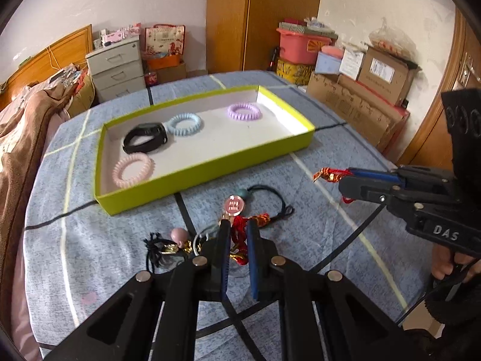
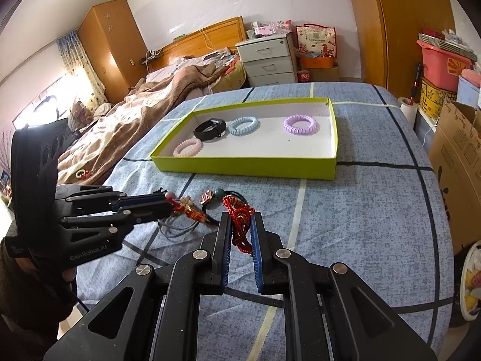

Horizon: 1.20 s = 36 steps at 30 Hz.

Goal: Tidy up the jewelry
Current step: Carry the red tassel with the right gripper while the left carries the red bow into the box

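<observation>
Both grippers are busy at once here! The left gripper (image 1: 239,225) is clamped on a red braided cord (image 1: 237,240) down in the tangle of jewelry (image 2: 192,210) that lies on the blue bedspread (image 2: 360,225), just in front of the green tray (image 2: 240,165). The right gripper (image 2: 242,225) is pinched tight on another red knotted bracelet (image 2: 240,222), also short of the tray's near wall and off to the right of that tangle; whether the two red pieces are joined, I cannot tell.

Scoreboard: four pieces sit inside the tray already, namely a pink coil band (image 2: 187,147) at its near left corner, a black wristband (image 2: 209,129) behind it, a blue coil band (image 2: 244,125) next along, and a purple coil band (image 2: 297,124) toward the right end. What's left looks like the heap outside: a pink round charm (image 1: 234,204) with a green bead on a dark cord (image 1: 276,201), a pink bead (image 1: 179,235), gold bits, a thin ring, plus both red cords.

Room to work? The tray's right half is mostly bare white floor, so there is plenty of space to land. Its walls are low but need clearing on the way in. My worry is the tangle: a lift may drag its neighbours along
</observation>
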### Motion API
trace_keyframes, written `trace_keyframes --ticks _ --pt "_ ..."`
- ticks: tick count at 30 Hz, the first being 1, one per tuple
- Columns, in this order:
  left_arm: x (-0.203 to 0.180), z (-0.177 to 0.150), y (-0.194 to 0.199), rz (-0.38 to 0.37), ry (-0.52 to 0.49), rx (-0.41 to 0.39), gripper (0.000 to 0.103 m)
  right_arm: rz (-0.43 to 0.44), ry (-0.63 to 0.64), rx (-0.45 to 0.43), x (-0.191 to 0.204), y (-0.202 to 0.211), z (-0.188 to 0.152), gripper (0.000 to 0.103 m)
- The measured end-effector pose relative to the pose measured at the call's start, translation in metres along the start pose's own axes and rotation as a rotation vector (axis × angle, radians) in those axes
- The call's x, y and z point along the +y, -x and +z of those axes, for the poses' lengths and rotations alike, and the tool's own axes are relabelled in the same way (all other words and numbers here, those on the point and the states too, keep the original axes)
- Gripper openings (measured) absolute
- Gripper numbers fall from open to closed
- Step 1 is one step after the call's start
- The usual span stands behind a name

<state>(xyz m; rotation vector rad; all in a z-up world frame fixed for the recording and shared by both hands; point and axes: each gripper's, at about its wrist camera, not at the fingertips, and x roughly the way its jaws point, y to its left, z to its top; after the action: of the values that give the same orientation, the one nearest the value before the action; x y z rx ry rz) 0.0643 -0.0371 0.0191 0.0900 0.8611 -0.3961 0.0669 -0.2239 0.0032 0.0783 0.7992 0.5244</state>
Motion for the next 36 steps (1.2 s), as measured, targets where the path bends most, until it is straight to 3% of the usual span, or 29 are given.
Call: trace_keyframes --ticks 10,18,36 --pt "0.005 0.015 0.013 -0.004 0.011 -0.046 0.011 -0.018 0.001 -0.034 0.001 0.011 0.015 0.013" --pt "0.019 0.044 0.008 -0.004 0.028 -0.074 0.011 -0.058 -0.008 -0.069 -0.008 0.005 0.045 0.013" --pt "0.063 0.082 -0.05 0.006 0.092 -0.027 0.011 -0.09 0.017 0.025 -0.036 -0.096 0.122 0.013"
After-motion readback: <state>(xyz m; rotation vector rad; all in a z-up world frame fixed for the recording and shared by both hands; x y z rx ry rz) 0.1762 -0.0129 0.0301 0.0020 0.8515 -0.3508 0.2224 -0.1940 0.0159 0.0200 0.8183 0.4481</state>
